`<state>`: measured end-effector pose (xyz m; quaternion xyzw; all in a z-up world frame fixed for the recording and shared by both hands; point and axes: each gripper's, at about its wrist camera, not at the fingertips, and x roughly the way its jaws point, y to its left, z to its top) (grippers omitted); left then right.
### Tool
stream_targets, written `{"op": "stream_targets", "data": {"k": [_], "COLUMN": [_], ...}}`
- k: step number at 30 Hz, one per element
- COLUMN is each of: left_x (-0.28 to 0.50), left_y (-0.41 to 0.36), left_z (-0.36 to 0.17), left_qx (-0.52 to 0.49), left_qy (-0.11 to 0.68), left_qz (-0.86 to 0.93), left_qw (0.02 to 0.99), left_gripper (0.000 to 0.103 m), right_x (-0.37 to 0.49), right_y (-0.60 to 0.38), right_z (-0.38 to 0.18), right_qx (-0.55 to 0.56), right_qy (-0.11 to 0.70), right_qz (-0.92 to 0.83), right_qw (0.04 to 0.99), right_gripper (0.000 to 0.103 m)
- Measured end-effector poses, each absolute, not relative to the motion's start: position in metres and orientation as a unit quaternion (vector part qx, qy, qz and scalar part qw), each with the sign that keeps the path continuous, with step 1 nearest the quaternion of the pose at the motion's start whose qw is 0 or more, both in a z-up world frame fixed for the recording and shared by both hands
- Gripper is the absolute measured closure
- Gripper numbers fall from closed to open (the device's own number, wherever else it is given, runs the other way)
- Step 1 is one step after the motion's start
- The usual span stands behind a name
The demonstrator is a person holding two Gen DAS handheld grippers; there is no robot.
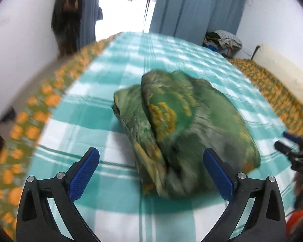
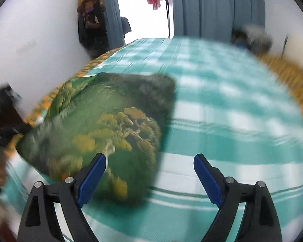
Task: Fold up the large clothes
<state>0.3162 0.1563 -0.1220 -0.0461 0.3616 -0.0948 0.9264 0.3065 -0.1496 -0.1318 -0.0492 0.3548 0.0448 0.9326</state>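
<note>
Folded green garment (image 1: pixel 183 129), motion-blurred, on checked bedspread (image 1: pixel 103 109); left gripper (image 1: pixel 151 159) agape, empty; right gripper (image 2: pixel 149 166) likewise; far clutter indistinct.

We see a soft, faintly shiny green cloth bundle (image 1: pixel 183 125) on a matt woven checked bedsheet (image 1: pixel 103 104), and matt black plastic tools.

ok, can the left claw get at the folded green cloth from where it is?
Probably yes. The left claw is open and empty, with the folded green cloth lying right ahead on the checked sheet; nothing stands between them.
</note>
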Motion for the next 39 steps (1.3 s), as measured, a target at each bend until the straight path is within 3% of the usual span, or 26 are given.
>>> {"op": "stream_targets", "data": {"k": [7, 12, 22, 39], "left_x": [0.226, 0.182, 0.137, 0.113], "left_y": [0.121, 0.094, 0.076, 0.072], "left_z": [-0.098, -0.077, -0.049, -0.040], "left_qx": [-0.005, 0.038, 0.057, 0.030], "left_qy": [0.333, 0.293, 0.256, 0.282], "left_qz": [-0.086, -0.062, 0.010, 0.001], "left_qw": [0.939, 0.953, 0.965, 0.959], "left_gripper": [0.001, 0.001, 0.001, 0.000], "right_x": [0.228, 0.187, 0.146, 0.102], "right_y": [-0.128, -0.141, -0.159, -0.163], "right_z": [-0.095, -0.074, -0.061, -0.048], "right_qx": [-0.082, -0.026, -0.005, 0.021], "right_qy": [0.323, 0.313, 0.295, 0.262], "right_qz": [-0.015, -0.028, -0.037, -0.017], "right_qw": [0.943, 0.949, 0.955, 0.965], "right_gripper": [0.013, 0.013, 0.013, 0.013]}}
